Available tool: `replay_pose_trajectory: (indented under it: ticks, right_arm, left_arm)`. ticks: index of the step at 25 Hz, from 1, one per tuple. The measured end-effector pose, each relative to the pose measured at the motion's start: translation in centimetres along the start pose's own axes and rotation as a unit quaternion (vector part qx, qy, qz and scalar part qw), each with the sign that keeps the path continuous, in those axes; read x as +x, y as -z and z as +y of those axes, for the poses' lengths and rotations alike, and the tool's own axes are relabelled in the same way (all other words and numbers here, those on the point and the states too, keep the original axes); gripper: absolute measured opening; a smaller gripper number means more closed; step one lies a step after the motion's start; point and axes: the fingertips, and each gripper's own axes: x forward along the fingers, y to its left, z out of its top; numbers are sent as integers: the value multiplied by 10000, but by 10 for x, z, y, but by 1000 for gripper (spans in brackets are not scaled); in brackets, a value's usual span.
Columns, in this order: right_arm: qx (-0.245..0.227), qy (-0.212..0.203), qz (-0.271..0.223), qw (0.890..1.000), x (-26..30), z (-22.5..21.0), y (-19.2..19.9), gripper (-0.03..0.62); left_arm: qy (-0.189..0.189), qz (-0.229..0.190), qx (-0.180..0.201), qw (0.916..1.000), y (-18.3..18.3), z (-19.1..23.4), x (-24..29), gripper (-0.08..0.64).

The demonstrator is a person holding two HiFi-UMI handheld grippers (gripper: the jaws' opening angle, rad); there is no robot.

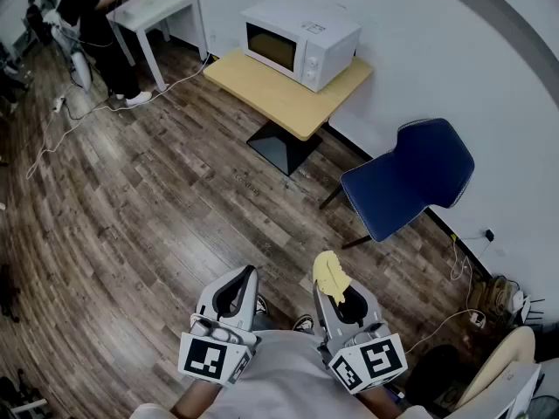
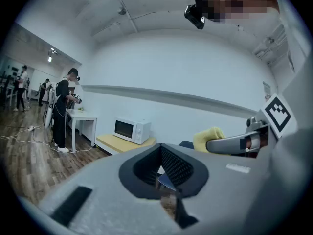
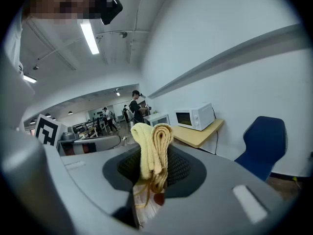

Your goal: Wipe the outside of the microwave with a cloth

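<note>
Our right gripper (image 1: 333,291), bottom centre of the head view, is clamped on the yellow cloth (image 1: 329,273). Our left gripper (image 1: 248,279) is closed on nothing. The microwave (image 1: 300,40) sits on the bench (image 1: 278,101) at upper centre, well apart, straight ahead and slightly left.

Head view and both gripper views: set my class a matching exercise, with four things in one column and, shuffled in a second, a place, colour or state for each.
Column one:
1. microwave
2. chair
3. cloth
4. left claw

Column two:
a. shut, nothing in it
b. on the wooden table
c. gripped in the right claw
d. blue

Pairs: 1-b, 2-d, 3-c, 4-a.
</note>
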Motion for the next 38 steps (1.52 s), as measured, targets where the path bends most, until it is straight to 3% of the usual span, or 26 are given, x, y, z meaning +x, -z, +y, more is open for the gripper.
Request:
replay_pose_trajectory:
  ticks: [10,17,26,32,38]
  right_arm:
    - [-189,-82,87,9997,46,26,0,114]
    - [478,-207,108,9986,85,45,-1,115]
    - [485,-717,300,9958,134,73,3,121]
    - [427,-911,382,9942,192,67,-4,121]
    - [293,-970,335,9943,285,47,-34,121]
  left_arm:
    - [164,-6,-102,9998,-2,43,-1,-2]
    - [41,-46,-168,9998,-6,83,-15,-1]
    - [-304,-15,-222,9993,-9,137,-22,0]
    - [-353,77,-244,9990,-9,169,11,0]
    - [-391,184,-133,9990,-28,232,72,0]
